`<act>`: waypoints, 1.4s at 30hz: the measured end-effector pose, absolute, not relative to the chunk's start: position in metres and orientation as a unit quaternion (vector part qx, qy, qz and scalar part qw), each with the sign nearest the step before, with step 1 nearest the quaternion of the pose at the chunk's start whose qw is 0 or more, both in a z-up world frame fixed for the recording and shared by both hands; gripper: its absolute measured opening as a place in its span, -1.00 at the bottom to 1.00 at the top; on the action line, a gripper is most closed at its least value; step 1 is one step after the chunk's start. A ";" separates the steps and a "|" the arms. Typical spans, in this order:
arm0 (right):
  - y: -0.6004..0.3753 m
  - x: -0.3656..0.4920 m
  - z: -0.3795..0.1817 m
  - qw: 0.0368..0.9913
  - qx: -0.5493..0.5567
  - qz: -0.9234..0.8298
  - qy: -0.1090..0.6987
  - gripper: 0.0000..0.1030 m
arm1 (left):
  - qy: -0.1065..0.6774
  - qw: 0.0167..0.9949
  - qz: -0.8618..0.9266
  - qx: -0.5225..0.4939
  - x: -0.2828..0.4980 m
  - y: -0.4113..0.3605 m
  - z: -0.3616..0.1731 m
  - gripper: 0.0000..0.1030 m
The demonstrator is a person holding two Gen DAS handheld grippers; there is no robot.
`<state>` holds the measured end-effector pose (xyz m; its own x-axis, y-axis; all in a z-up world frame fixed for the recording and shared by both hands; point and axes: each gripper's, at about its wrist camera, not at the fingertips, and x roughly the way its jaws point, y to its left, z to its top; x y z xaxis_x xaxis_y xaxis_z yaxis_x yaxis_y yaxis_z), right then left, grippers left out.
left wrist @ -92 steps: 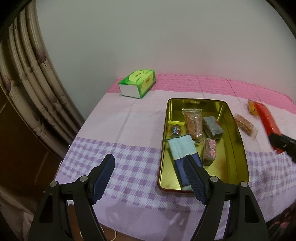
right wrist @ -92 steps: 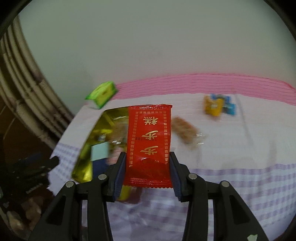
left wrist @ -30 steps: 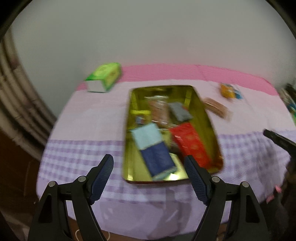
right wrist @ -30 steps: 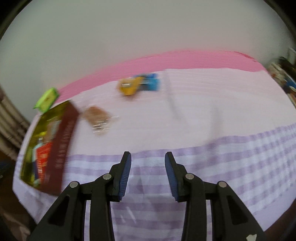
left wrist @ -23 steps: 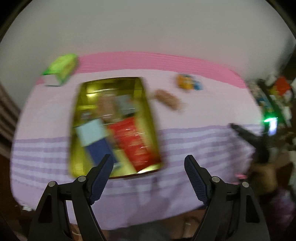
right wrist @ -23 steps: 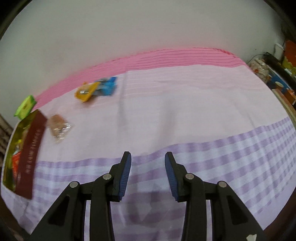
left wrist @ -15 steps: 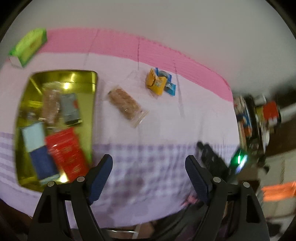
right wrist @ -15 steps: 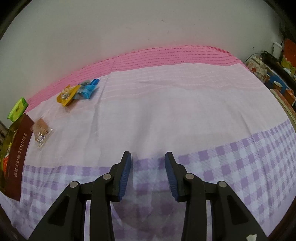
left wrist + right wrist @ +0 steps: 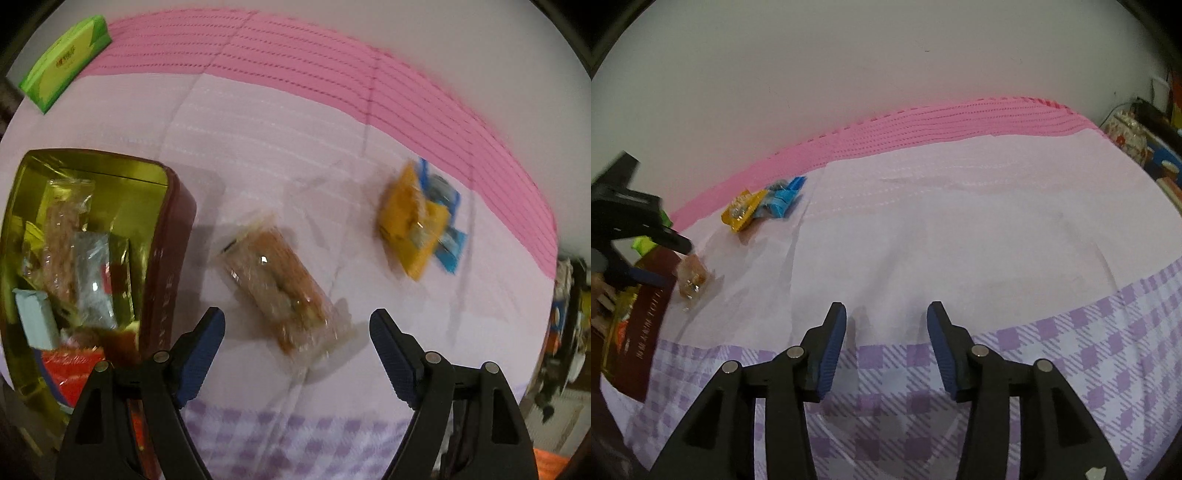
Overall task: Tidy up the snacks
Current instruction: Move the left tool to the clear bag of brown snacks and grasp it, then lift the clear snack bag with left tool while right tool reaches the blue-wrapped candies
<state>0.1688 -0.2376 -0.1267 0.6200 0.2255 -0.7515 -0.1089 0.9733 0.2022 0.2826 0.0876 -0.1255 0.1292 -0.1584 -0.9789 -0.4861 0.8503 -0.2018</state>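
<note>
In the left wrist view a clear-wrapped brown snack bar lies on the cloth, right of a gold tin holding several snacks, a red packet among them. My left gripper hangs open just above the bar's near end, not touching it. Further right lie a yellow packet and a blue packet. In the right wrist view my right gripper hovers over bare cloth, its jaws opening with nothing between them. The left gripper shows at that view's left edge, over the bar.
A green tissue box sits at the far left by the wall. The cloth is pale pink, with a pink band at the back and purple checks near the front edge. Clutter stands beyond the table's right end.
My left gripper swung right from over the tin and dropped toward the snack bar, tilting steeply down. My right gripper's jaws have spread wider; that hand has stopped moving.
</note>
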 end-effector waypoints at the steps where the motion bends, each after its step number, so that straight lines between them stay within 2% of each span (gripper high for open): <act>1: -0.239 0.169 -0.127 0.897 0.073 0.096 0.425 -0.12 | 0.652 0.707 0.121 -0.246 0.285 0.088 -0.130 0.57; 5: -0.241 0.168 -0.127 0.896 0.084 0.103 0.424 -0.10 | 0.655 0.707 0.133 -0.229 0.292 0.083 -0.139 0.55; 10: -0.246 0.169 -0.128 0.894 0.100 0.110 0.422 -0.09 | 0.648 0.726 0.150 -0.175 0.294 0.068 -0.141 0.42; 11: -0.246 0.169 -0.128 0.894 0.103 0.110 0.422 -0.09 | 0.647 0.730 0.151 -0.162 0.294 0.065 -0.140 0.28; 13: -0.247 0.170 -0.128 0.894 0.106 0.111 0.421 -0.09 | 0.637 0.746 0.140 -0.135 0.291 0.052 -0.135 -0.21; 14: -0.247 0.170 -0.128 0.894 0.107 0.112 0.421 -0.09 | 0.638 0.749 0.121 -0.129 0.290 0.046 -0.133 -0.27; 21: -0.251 0.169 -0.127 0.893 0.109 0.113 0.421 -0.10 | 0.594 0.801 0.043 -0.060 0.232 0.009 -0.102 -0.27; 27: -0.245 0.170 -0.126 0.895 0.094 0.105 0.424 -0.10 | 0.556 0.827 -0.006 -0.085 0.169 0.012 -0.057 -0.27; 35: -0.228 0.171 -0.124 0.897 0.039 0.082 0.432 -0.03 | 0.532 0.838 -0.031 -0.117 0.125 0.037 -0.019 -0.27; 38: -0.217 0.173 -0.119 0.886 0.061 0.105 0.448 -0.19 | 0.526 0.840 -0.031 -0.129 0.124 0.048 -0.018 -0.27; 42: -0.172 0.178 -0.097 0.877 0.087 0.165 0.442 -0.17 | 0.521 0.841 -0.027 -0.140 0.113 0.068 -0.011 -0.27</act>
<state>0.1778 -0.1720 -0.0971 0.5538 0.3673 -0.7473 -0.2133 0.9301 0.2990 0.1134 0.0675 -0.0106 0.4549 -0.1916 -0.8697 -0.1008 0.9592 -0.2640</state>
